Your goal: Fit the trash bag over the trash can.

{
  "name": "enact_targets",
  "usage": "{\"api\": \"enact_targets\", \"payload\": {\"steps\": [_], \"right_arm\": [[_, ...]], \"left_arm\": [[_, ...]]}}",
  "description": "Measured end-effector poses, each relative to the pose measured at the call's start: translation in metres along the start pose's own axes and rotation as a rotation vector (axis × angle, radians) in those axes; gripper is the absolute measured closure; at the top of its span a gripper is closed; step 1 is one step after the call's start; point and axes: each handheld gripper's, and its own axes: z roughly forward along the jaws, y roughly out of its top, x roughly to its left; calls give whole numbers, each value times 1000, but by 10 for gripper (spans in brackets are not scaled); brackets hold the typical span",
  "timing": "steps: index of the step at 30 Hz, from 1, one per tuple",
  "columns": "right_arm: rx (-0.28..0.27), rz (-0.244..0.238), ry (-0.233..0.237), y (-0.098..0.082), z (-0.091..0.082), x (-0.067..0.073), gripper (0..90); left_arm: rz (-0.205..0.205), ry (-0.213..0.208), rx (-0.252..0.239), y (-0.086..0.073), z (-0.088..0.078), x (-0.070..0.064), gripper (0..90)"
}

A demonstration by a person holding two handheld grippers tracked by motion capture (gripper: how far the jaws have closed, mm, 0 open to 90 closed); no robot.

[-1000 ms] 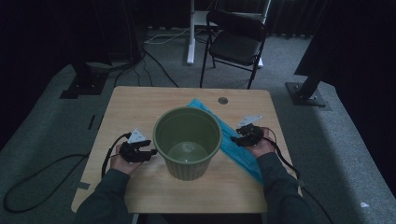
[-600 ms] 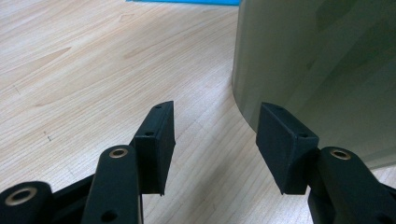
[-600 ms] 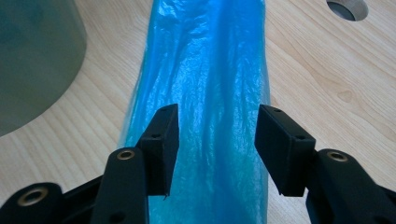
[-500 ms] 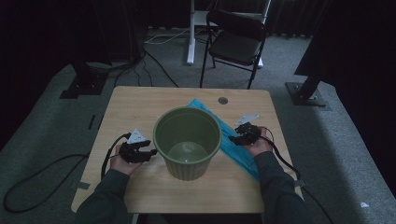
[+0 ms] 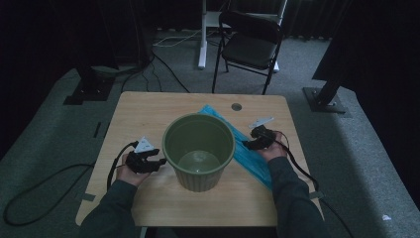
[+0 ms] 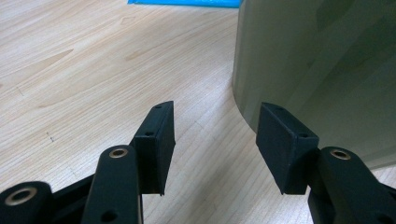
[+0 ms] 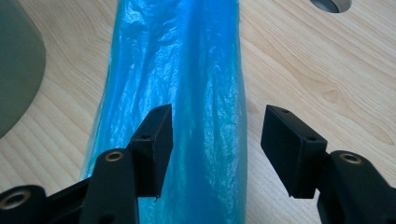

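1. Right gripper (image 5: pixel 252 143) rests on the blue bag (image 5: pixel 247 153), right of the bin (image 5: pixel 198 148); left gripper (image 5: pixel 151 162) sits left of it.
2. Left gripper (image 6: pixel 215 140) gapes empty, bin (image 6: pixel 322 70) just beside.
3. Right gripper (image 7: pixel 217 149), jaws just widened, straddles the bag's (image 7: pixel 187 93) right edge, not pinching it.

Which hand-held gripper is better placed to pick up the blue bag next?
Right. The right hand-held gripper has just been opening and sits directly over the blue plastic bag, jaws straddling it without pinching. The left hand-held gripper is open on the far side of the green bin.
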Motion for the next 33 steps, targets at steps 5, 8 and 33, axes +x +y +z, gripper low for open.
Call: {"api": "enact_targets", "payload": {"steps": [5, 8, 33], "right_arm": [[26, 9, 4, 2, 8, -3, 406], [40, 23, 6, 3, 14, -5, 405], [76, 5, 44, 6, 26, -3, 891]], "left_arm": [[-1, 5, 1, -2, -2, 0, 468], [-7, 9, -2, -3, -4, 0, 468], [-8, 8, -2, -4, -6, 0, 469]]}}
